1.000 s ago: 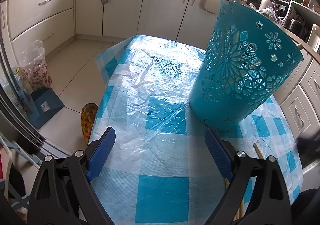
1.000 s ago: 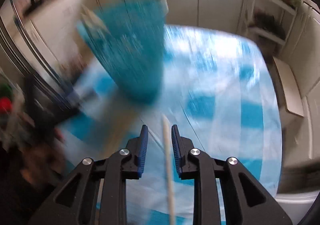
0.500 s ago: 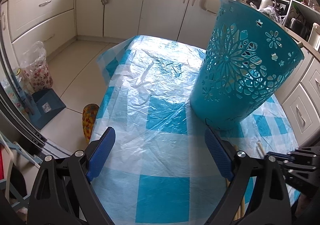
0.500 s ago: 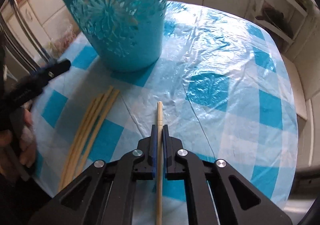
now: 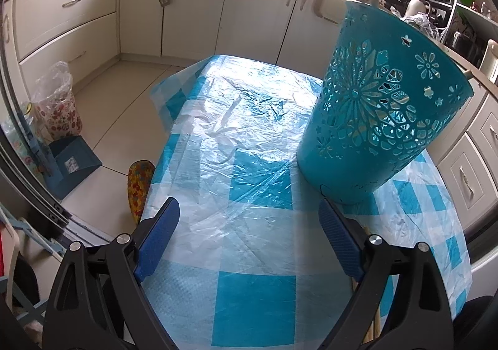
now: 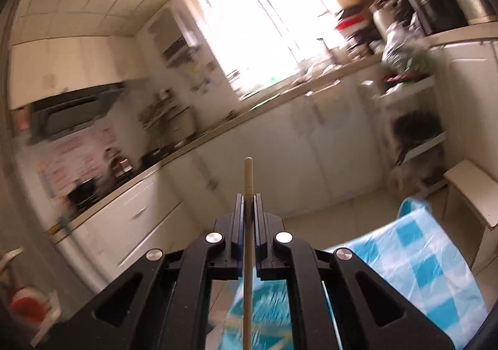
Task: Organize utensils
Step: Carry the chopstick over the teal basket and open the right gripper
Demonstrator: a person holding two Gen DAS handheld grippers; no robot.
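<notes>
The right tool (image 6: 248, 199) is clamped on a single wooden chopstick (image 6: 248, 244), lifted clear of the checked surface (image 6: 420, 259) — its tip points toward the kitchen cabinets. The left tool (image 5: 249, 241) gapes wide and empty over the surface (more chopsticks (image 5: 376, 315) lie by its right finger); beyond stands the teal cut-out utensil basket (image 5: 382, 107).

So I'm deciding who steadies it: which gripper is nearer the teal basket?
Left. The left gripper hovers open just before the teal basket; the right gripper, shut on a chopstick, shows no basket in its view.
</notes>
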